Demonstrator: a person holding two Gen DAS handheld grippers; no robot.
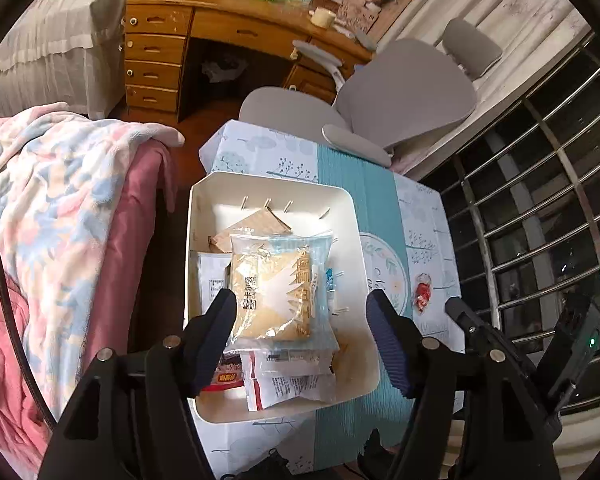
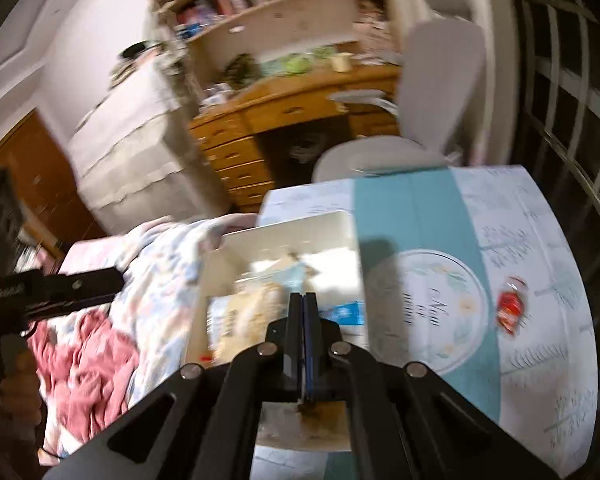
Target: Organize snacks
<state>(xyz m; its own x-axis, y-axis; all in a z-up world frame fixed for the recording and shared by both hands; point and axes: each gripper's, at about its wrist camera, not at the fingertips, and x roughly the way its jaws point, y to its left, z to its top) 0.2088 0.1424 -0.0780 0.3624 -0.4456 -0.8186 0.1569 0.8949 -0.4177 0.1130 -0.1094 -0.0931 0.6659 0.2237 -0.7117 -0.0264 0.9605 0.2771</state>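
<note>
A white square bin (image 1: 356, 216) stands on the small table and holds several snack packets. A clear packet of a tan biscuit (image 1: 278, 292) lies on top of the pile. My left gripper (image 1: 302, 300) is open above the bin, its fingers either side of that packet, not gripping it. A small red wrapped snack (image 1: 423, 295) lies on the tablecloth right of the bin; it also shows in the right wrist view (image 2: 510, 310). My right gripper (image 2: 304, 300) is shut and empty above the bin (image 2: 340, 224). The right wrist view is blurred.
The table has a white and teal patterned cloth (image 1: 348, 172). A bed with a pink floral blanket (image 1: 52, 208) lies close on the left. A grey office chair (image 1: 400, 92) and a wooden desk (image 1: 220, 28) stand beyond. A window with metal bars (image 1: 540, 220) is on the right.
</note>
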